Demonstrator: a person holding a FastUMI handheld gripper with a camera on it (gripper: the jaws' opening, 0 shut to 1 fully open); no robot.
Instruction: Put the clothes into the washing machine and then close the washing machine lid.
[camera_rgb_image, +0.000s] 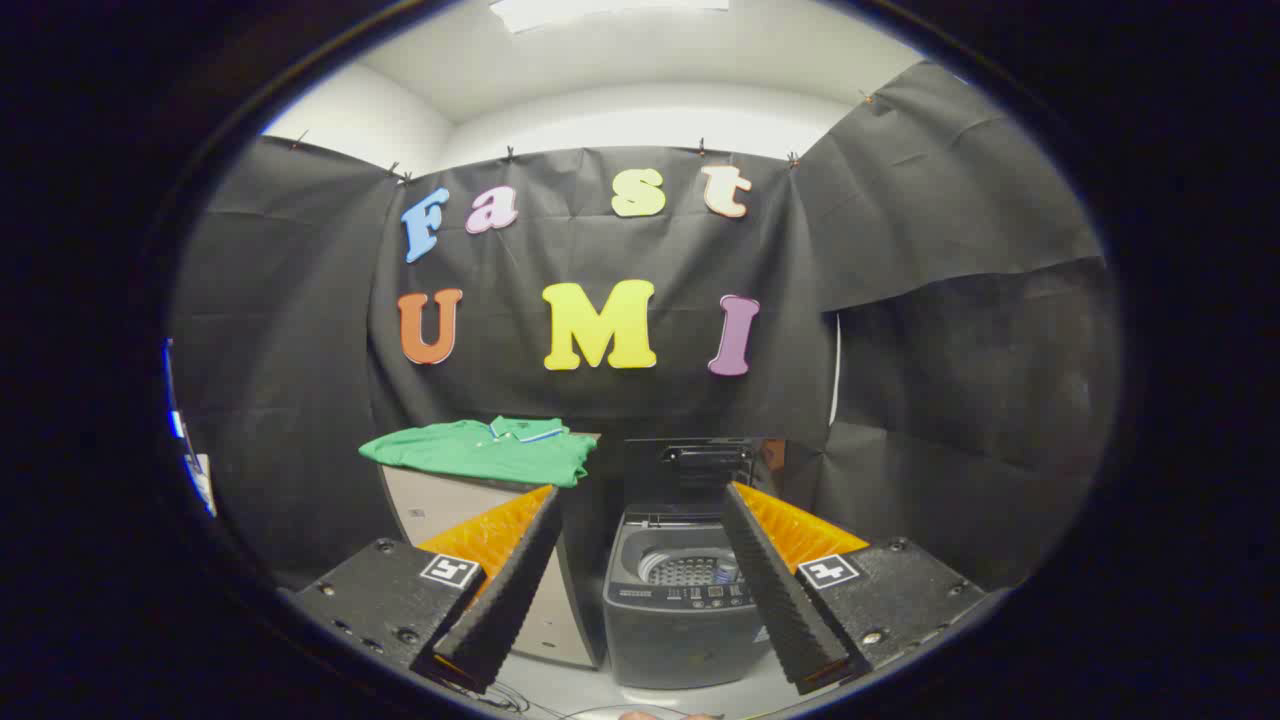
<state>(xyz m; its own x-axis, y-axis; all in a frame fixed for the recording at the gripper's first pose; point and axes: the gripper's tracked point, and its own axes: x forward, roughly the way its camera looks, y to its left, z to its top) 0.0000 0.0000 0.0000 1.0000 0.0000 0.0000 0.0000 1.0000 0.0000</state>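
Claw (640, 570) wide open, empty, well back from things. Green shirt (480, 450) lies folded on desk (440, 505), far left. Washer (680, 600) just right of desk, lid (690, 475) up, drum visible.

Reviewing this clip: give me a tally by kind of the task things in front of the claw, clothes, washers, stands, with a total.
Clothes: 1, a green polo shirt lying folded on the stand.
Stands: 1, a pale cabinet beside the washer.
Washing machines: 1, a grey top-loader with its lid raised.
Total: 3.
The claw is open, holding nothing, with all three beyond its fingers.
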